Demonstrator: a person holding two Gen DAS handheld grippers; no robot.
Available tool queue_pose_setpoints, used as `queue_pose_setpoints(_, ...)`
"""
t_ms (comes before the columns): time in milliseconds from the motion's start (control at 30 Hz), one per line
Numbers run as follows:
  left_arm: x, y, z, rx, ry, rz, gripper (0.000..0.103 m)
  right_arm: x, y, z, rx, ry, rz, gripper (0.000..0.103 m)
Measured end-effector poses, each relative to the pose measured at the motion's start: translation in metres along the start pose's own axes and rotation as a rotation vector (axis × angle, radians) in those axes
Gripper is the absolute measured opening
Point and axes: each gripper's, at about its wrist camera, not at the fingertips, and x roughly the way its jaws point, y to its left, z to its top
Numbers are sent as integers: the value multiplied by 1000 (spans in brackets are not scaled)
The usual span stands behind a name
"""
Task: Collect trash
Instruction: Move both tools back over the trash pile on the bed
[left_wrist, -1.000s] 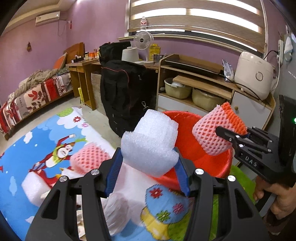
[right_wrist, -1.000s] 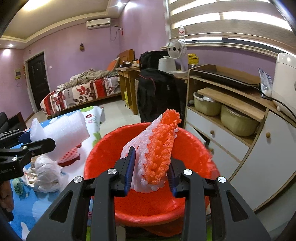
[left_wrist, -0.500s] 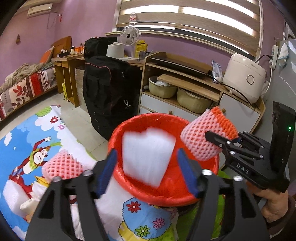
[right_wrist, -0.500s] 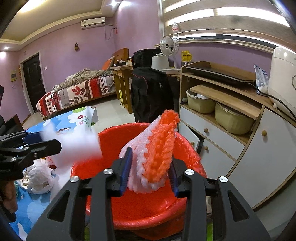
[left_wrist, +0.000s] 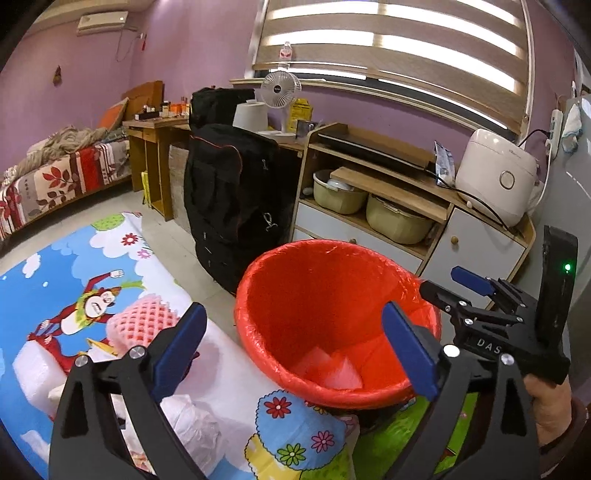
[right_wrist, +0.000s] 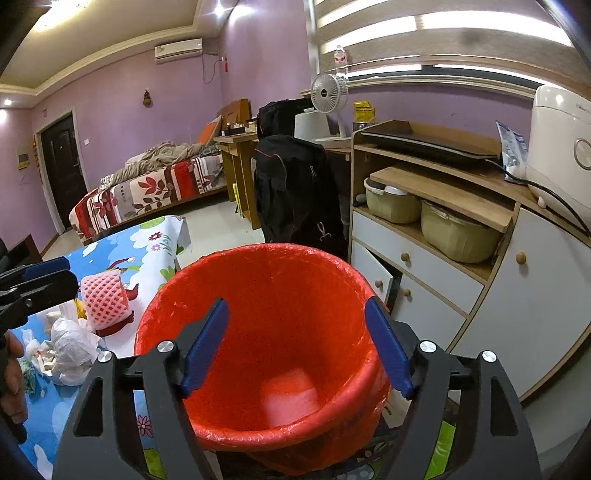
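Red-lined bin (left_wrist: 332, 314): stands lower centre in both wrist views, mouth open and upright, liner folded over the rim. Pale pieces of foam trash (left_wrist: 332, 369) lie at its bottom, seen through the red tint; how many pieces cannot be told.

Left gripper (left_wrist: 291, 350): fingers have just been opening and now stand wide apart, with nothing between them. It hangs over the near rim of the bin.

Right gripper (right_wrist: 295, 343): fingers likewise have just been opening, spread wide and empty, directly above the bin mouth. In the left view it shows at lower right with a person's hand (left_wrist: 550, 410) on its grip.

Remaining trash: a pink foam net sleeve (left_wrist: 142, 317) rests on the cartoon-print cloth (left_wrist: 55, 288) covering the counter, to the left of the bin. Below it lie a white foam block (left_wrist: 31, 369) and a crumpled plastic bag (right_wrist: 72, 347). All sit apart from the bin.

Surroundings: a black luggage bag (left_wrist: 229, 199) stands behind the bin; a sideboard (right_wrist: 480, 295) is at right.

Risks, as judged: 
- the foam is light and could bounce or be knocked off the cloth by a fast approach; 
- the thin bag may tear or spill when pinched; 
- both grippers crowd the same rim, so a swing toward the leftover pieces could snag the liner or tip the bin.
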Motion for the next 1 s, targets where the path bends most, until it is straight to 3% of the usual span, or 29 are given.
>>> queue_pose_setpoints(333, -34, 8, -11, -9, -46, 42, 92, -12, 11, -3, 6, -12, 33, 77)
queue_pose_setpoints(1000, -110, 97, -58, -167, -105, 239, 90, -27, 85, -12, -61, -27, 185, 80)
